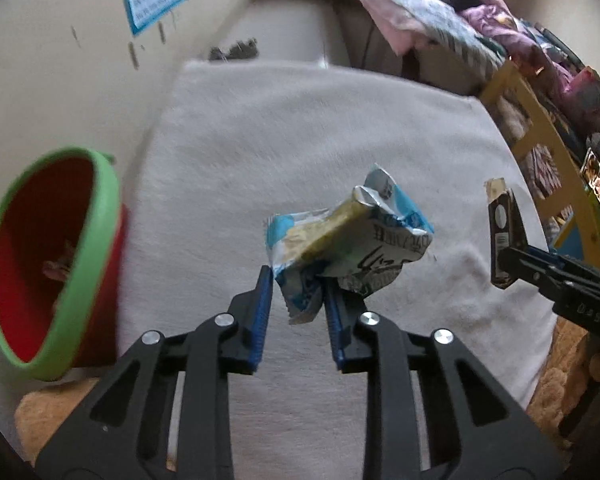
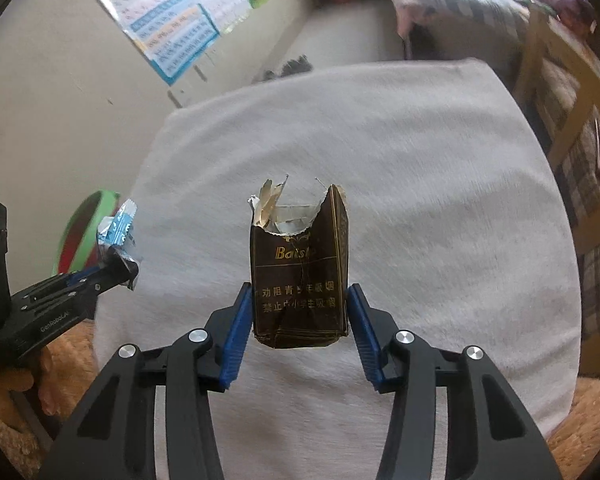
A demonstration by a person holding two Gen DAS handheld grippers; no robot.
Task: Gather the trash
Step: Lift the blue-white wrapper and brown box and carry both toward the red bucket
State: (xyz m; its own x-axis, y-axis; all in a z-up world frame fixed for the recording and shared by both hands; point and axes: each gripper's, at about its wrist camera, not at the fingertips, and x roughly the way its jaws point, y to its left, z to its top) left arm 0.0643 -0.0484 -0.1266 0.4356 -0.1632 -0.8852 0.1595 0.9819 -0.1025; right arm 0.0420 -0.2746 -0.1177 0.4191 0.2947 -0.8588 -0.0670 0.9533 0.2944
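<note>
Trash is in both my grippers, lifted clear of the white mat (image 1: 300,128). My left gripper (image 1: 296,280) pinches the crumpled blue-and-white wrapper (image 1: 348,236) by its lower corner, pads pressed on the foil. My right gripper (image 2: 300,304) clamps the torn brown cigarette pack (image 2: 300,272) upright between its blue pads (image 2: 238,320), squeezing its two sides.

In the left wrist view the red bin with the green rim (image 1: 96,216) sits at about nine o'clock, just off the mat's edge, mouth tilted toward me, something already lying inside. From the right wrist only its rim peeks at nine o'clock behind the wrapper.

I judge pickup done and the carry is the step in hand. Next I must swing the wrapper left over the bin's mouth before spreading the jaws, then bring the pack across the mat the same way, without the grippers colliding.
</note>
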